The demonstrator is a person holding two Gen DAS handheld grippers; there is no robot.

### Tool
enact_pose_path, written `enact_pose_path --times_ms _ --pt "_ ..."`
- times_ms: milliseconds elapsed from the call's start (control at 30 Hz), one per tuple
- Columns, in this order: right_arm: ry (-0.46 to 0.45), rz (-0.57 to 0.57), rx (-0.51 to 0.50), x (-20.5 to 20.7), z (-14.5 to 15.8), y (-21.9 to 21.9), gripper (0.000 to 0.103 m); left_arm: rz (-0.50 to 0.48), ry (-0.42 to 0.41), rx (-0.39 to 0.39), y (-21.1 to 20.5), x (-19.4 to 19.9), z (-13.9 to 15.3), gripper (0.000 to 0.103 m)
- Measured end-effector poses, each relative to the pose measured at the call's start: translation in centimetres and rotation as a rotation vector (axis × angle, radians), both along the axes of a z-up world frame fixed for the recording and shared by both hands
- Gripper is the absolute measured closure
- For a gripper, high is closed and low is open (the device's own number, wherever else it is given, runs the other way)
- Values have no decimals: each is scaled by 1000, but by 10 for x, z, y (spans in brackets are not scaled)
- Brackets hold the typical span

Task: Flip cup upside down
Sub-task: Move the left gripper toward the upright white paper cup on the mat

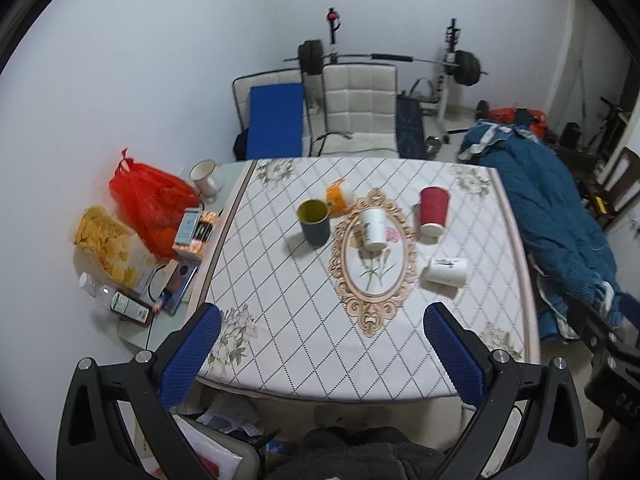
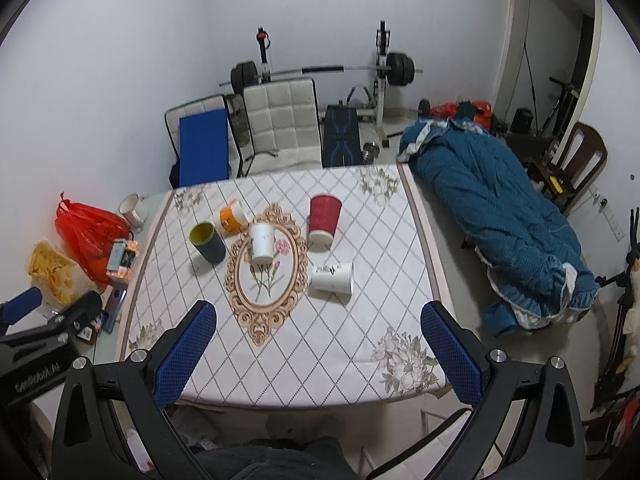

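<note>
Five cups on the tabletop (image 2: 288, 360), none held. Likely target: the dark cup (image 2: 208, 242), yellow inside, mouth up, left of the oval medallion; the only one clearly upright. White cup (image 2: 262, 243) on the medallion and red cup (image 2: 323, 220) look already inverted. Second white cup (image 2: 333, 278) lies on its side near the right edge. Orange cup (image 2: 231, 218) sits behind the dark one, orientation unclear. Left hand-held gripper (image 1: 324, 354) and right hand-held gripper (image 2: 320, 354) both spread wide, empty, hanging back over the near edge, so approach not started.

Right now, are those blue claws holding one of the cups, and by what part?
Nothing is held. Both the left gripper and right gripper are open and empty, above the table's near edge, short of the cups.
</note>
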State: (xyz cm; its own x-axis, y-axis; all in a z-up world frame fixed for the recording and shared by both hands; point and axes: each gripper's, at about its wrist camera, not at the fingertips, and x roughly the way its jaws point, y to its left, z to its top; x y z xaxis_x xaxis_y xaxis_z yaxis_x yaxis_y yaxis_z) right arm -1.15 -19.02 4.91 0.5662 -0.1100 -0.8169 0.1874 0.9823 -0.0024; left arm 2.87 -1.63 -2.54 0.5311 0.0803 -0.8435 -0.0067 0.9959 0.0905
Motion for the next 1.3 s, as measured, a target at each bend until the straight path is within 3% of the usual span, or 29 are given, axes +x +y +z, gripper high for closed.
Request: enact_pose_path --times_ms 133,333,600,900,1300 --pt "79 3 10 19 -40 -16 0 44 53 44 -2 16 -37 0" --pt "236 9 11 48 -130 -36 0 75 157 94 -9 41 -97 0" --pt "403 17 45 71 -240 -52 0 31 293 100 -27 81 -161 0" --pt "546 -46 69 98 -313 -54 0 -47 358 125 -42 152 -202 0" --pt "663 -127 47 139 -365 -70 0 -91 447 111 -62 256 -255 0"
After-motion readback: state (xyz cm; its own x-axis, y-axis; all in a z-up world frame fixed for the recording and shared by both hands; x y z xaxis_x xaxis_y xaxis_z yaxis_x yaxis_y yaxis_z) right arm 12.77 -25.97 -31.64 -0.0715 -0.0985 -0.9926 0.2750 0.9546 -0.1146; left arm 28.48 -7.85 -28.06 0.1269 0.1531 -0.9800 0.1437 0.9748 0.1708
